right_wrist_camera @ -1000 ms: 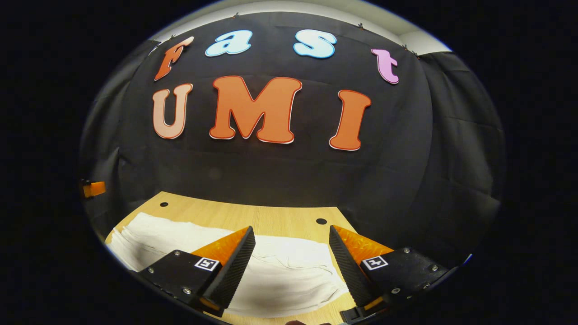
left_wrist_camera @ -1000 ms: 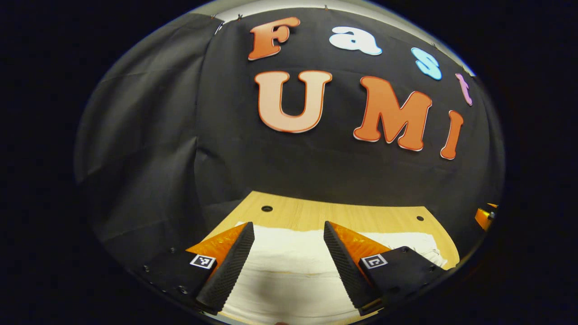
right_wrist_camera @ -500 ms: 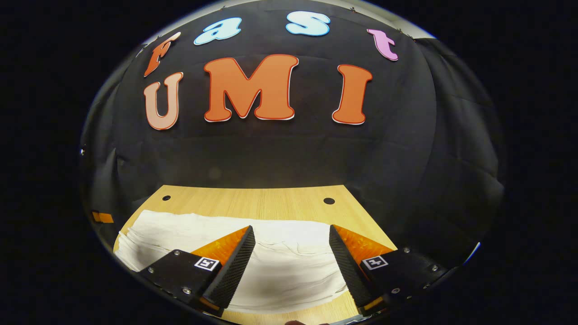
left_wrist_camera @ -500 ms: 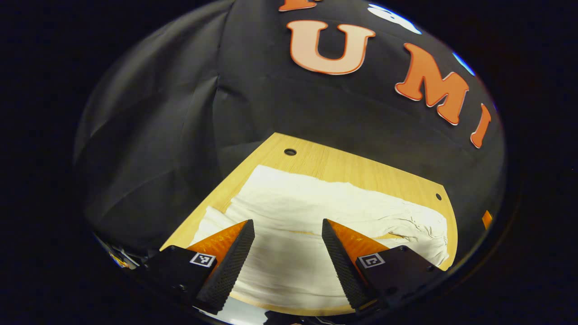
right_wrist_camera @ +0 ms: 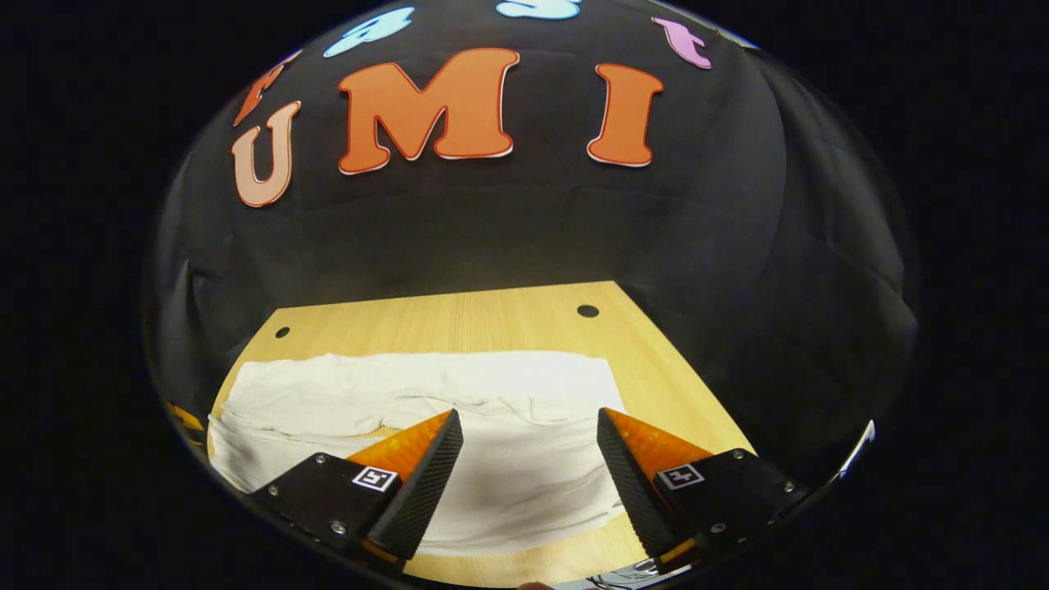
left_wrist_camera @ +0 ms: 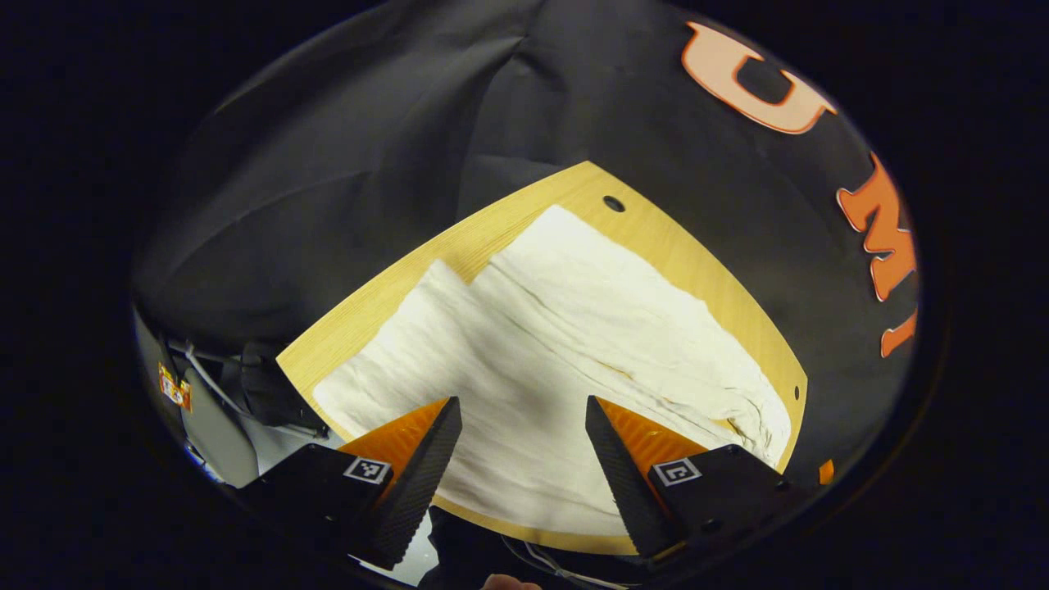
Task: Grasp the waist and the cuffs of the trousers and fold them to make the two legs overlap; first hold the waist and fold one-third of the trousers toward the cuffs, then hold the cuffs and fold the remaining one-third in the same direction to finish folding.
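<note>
Lying flat on the wooden table (left_wrist_camera: 524, 217), the white trousers (left_wrist_camera: 565, 360) cover most of its surface, with the two legs side by side and a narrow seam of table showing between them. In the left gripper view, a bare strip of wood runs along the far edge and the left edge, and one fabric end sits stepped back from the other near the left corner. The left gripper (left_wrist_camera: 523, 410) hovers above the cloth, fingers spread wide and grasping nothing. In the right gripper view, the right gripper (right_wrist_camera: 529, 422) hangs over the trousers (right_wrist_camera: 426, 385) likewise, fingers parted and empty. Bare table (right_wrist_camera: 492, 324) lies beyond the cloth toward the back edge and to the right.
</note>
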`<state>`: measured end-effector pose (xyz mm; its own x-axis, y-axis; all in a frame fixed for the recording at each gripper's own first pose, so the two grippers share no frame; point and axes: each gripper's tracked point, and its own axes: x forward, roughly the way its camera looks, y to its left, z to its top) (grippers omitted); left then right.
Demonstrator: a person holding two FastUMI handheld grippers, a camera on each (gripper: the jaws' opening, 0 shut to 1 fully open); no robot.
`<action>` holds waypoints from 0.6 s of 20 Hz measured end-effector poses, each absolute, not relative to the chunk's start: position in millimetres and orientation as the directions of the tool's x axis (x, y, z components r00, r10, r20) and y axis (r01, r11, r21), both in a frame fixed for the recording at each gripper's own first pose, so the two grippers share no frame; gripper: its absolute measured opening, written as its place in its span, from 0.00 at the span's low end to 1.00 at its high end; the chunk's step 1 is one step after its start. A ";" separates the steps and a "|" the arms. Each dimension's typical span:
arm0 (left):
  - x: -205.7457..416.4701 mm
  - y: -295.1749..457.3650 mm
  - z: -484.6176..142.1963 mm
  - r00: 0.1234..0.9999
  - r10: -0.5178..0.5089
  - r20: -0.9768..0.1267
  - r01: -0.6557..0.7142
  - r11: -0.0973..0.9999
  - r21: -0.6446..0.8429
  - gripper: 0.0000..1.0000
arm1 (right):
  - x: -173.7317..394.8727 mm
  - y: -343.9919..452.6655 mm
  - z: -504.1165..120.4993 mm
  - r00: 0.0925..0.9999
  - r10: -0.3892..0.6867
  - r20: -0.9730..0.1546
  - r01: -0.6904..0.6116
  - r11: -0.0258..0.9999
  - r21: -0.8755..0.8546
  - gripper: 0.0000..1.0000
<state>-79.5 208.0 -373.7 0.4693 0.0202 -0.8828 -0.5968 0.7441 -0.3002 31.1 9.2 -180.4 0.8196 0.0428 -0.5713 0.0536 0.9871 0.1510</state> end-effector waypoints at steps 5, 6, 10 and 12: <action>-112.5 242.0 -399.7 0.398 -0.005 -0.917 -0.679 0.671 -0.298 1.00 | 26.8 5.4 -207.4 0.761 0.065 -0.645 0.104 0.970 0.220 0.99; -117.5 247.0 -405.6 0.390 -0.012 -0.921 -0.692 0.656 -0.301 1.00 | 23.8 5.8 -212.7 0.749 0.077 -0.658 0.114 0.963 0.243 0.99; -137.9 256.9 -422.5 0.360 -0.051 -0.931 -0.731 0.605 -0.316 1.00 | 13.8 8.0 -236.5 0.693 0.116 -0.712 0.171 0.932 0.318 0.99; -147.5 258.8 -431.1 0.350 -0.073 -0.934 -0.748 0.578 -0.326 1.00 | 10.0 7.3 -246.5 0.667 0.131 -0.733 0.199 0.917 0.345 0.98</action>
